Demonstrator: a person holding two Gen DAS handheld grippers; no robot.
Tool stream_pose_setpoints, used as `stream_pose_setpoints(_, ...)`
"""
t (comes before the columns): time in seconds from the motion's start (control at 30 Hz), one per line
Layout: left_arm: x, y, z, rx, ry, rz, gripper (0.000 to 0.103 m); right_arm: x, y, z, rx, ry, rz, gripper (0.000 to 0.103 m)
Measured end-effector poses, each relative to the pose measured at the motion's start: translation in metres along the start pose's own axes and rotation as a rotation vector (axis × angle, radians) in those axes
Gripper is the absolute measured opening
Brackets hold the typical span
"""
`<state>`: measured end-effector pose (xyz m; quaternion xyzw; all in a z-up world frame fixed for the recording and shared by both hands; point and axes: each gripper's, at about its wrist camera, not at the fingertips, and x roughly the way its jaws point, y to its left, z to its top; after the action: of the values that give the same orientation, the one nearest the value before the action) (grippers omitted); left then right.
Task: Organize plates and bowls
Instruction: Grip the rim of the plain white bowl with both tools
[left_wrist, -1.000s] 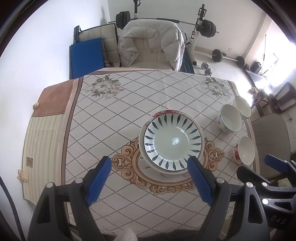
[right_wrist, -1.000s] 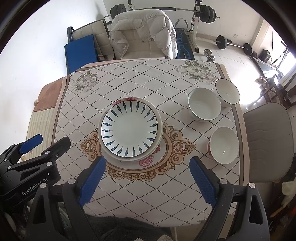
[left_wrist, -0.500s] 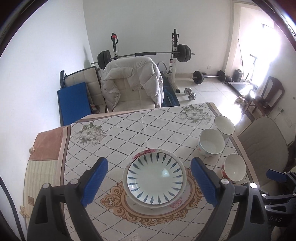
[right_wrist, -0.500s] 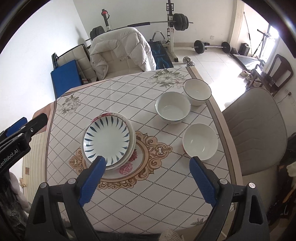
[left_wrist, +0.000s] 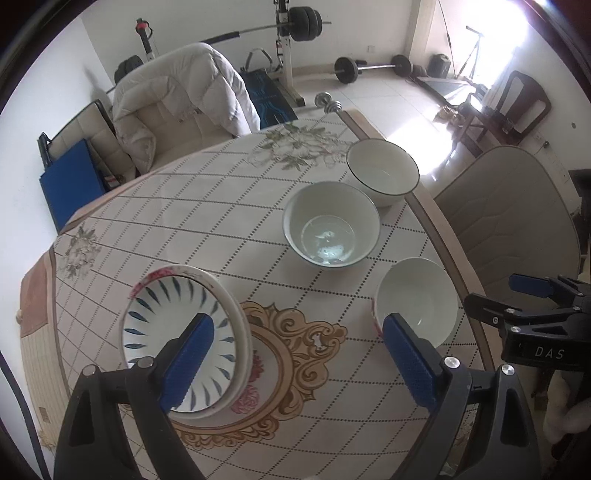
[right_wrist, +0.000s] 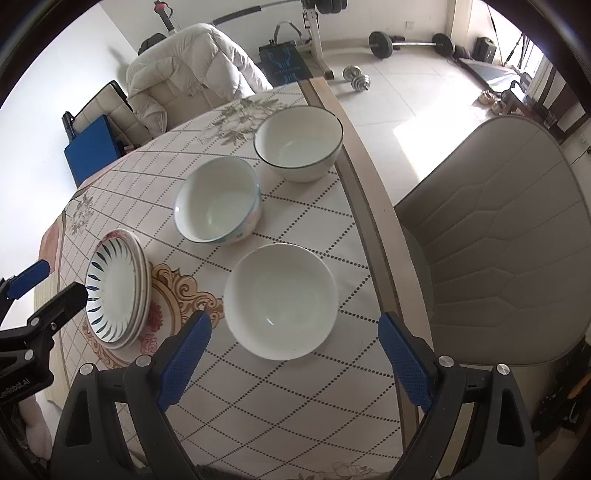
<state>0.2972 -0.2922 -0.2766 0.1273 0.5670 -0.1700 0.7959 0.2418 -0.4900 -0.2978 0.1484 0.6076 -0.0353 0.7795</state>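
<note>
A stack of plates, topped by one with blue petal marks, sits left of centre on the patterned table. Three white bowls stand apart near the right edge: a far dark-rimmed bowl, a middle bowl and a near bowl. My left gripper hangs open above the table between the plates and the near bowl. My right gripper is open above the near bowl, with nothing held. The plates, middle bowl and far bowl also show there.
A grey chair stands close against the table's right edge. A chair draped with a white jacket sits at the far side, next to a blue mat. A barbell rack and weights lie on the floor beyond.
Both grippers have moved right and lower, from over the plate stack toward the bowls. The plates have slid to the left of both views. The left jaws stand a little wider.
</note>
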Motion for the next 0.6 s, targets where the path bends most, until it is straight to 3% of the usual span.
stream_pose_setpoints(0.07, 0.026, -0.015, 0.007, -0.002, 0.054, -0.042, 0.087, 0.024, -0.016, 0.010, -0.010, 0.070, 0.031, 0.093)
stream_pose_setpoints(0.13, 0.050, -0.027, 0.014, -0.010, 0.113, -0.092, 0.073, 0.050, -0.028, 0.017, -0.019, 0.136, 0.069, 0.092)
stream_pose_setpoints(0.3, 0.102, -0.047, 0.020, -0.053, 0.235, -0.164, 0.048, 0.102, -0.043, 0.026, -0.002, 0.257, 0.142, 0.075)
stream_pose_setpoints(0.37, 0.115, -0.052, 0.017, -0.061, 0.271, -0.186, 0.045, 0.117, -0.045, 0.027, -0.003, 0.290, 0.149, 0.062)
stream_pose_setpoints(0.4, 0.120, -0.055, 0.015, -0.061, 0.285, -0.199, 0.039, 0.123, -0.047, 0.027, -0.001, 0.303, 0.152, 0.059)
stream_pose_setpoints(0.47, 0.130, -0.059, 0.011, -0.058, 0.314, -0.200, 0.027, 0.132, -0.048, 0.026, 0.006, 0.324, 0.170, 0.040)
stream_pose_setpoints(0.53, 0.134, -0.061, 0.007, -0.065, 0.322, -0.204, 0.015, 0.140, -0.049, 0.026, 0.022, 0.341, 0.180, 0.029)
stream_pose_setpoints(0.6, 0.134, -0.062, 0.004, -0.071, 0.324, -0.213, 0.012, 0.146, -0.048, 0.025, 0.027, 0.347, 0.172, 0.023)
